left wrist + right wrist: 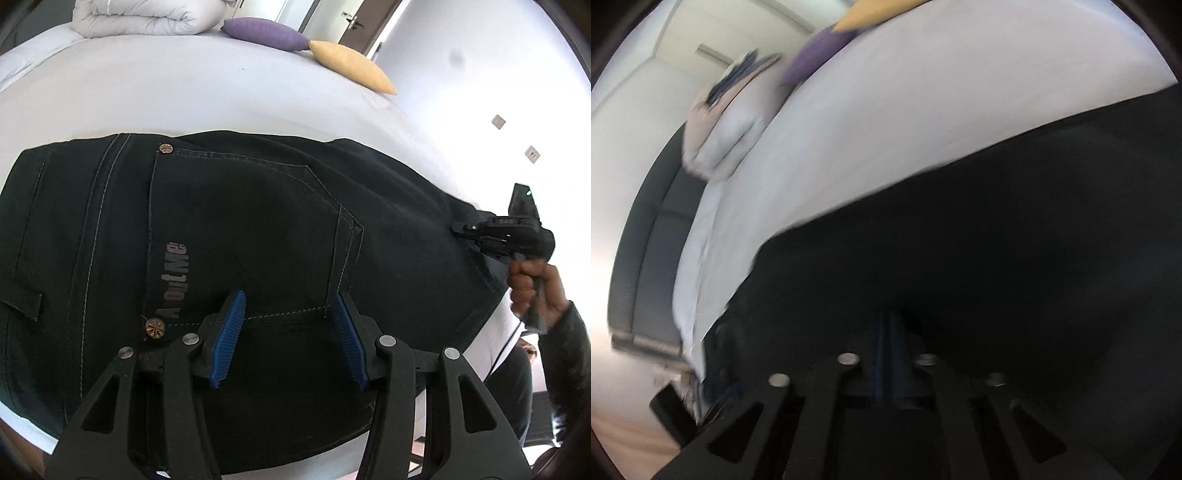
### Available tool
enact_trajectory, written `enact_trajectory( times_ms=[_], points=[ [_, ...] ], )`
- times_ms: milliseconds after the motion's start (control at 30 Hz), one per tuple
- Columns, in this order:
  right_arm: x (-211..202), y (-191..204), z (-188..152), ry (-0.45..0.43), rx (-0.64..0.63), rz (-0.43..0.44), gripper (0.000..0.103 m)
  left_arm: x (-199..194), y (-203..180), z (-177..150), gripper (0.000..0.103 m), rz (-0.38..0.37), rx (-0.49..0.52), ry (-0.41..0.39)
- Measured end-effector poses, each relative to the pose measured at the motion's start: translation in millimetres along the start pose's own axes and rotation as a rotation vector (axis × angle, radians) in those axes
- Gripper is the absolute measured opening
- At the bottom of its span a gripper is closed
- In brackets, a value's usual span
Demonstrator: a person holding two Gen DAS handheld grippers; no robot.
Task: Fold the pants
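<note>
Black pants lie flat on a white bed, back pocket up, with grey lettering and rivets. My left gripper is open just above the pocket's lower seam, blue pads spread and empty. My right gripper shows at the pants' right edge, jaws together on the fabric. In the blurred right wrist view the right gripper is shut with the black pants around its tips.
A folded white duvet, a purple pillow and a yellow pillow lie at the far end of the bed. A white wall rises on the right. A dark headboard shows in the right wrist view.
</note>
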State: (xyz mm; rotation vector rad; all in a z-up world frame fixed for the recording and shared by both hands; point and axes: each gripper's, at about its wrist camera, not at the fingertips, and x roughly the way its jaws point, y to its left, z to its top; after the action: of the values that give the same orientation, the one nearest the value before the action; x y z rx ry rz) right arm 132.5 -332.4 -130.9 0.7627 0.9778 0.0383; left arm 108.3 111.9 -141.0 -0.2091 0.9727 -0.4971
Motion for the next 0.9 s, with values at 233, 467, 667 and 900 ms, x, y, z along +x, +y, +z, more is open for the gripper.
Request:
enact_trajectory(
  times_ms=[233,467,667,900],
  points=[
    [-47,-73,68,-0.314,0.125,-0.271,0.0,-1,4,-1,0.048,-0.004,-0.003,-0.008],
    [-85,-39,11,-0.354,0.074,0.018,0.005,-12,-4,11,0.049,-0.021,-0.027,-0.026],
    [10,42,-100,0.008,-0.007,0.318,0.006,4,-66,18,0.049,-0.078,0.133,0.026],
    [40,19,-106,0.002,0.034,0.209,0.0,1,-48,-10,0.049,-0.049,0.125,0.059]
  ],
)
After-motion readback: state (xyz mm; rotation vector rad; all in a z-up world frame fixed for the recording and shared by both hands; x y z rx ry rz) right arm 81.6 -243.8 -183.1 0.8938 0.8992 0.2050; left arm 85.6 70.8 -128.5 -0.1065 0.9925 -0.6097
